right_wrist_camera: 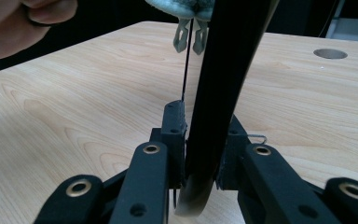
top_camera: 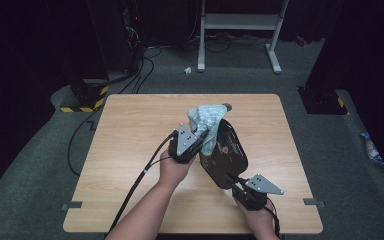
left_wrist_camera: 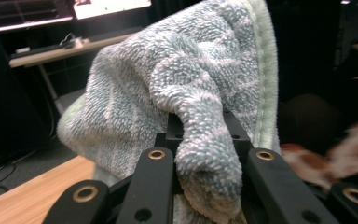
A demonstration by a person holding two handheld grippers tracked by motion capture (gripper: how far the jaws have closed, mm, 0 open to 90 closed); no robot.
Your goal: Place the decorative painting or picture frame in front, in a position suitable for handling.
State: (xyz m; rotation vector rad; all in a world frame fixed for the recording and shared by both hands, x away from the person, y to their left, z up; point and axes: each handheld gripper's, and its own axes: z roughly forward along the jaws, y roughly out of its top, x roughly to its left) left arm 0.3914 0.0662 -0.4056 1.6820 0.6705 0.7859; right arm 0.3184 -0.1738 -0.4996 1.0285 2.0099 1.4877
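My left hand-held gripper (top_camera: 198,136) is clamped on a fold of the pale blue-green towel (top_camera: 207,122); in the left gripper view the terry cloth (left_wrist_camera: 191,93) bunches between the two black jaws and drapes up and over them, its light green hem running down the right side. The towel lies against the upper face of the dark tray (top_camera: 227,152), near its far end.

My right hand-held gripper (top_camera: 235,184) is clamped on the near edge of that tray. In the right gripper view the tray's black rim (right_wrist_camera: 223,79) rises steeply from between the jaws, so the tray stands tilted up on edge above the surface (right_wrist_camera: 74,107) rather than lying flat. From above, the tray reaches from the right hand-held gripper diagonally up toward the towel, its inside patterned in dark brown.

Both sit over the middle of the light wooden surface (top_camera: 130,130). A round hole (right_wrist_camera: 330,53) shows in the surface near its far edge, just beyond the towel.
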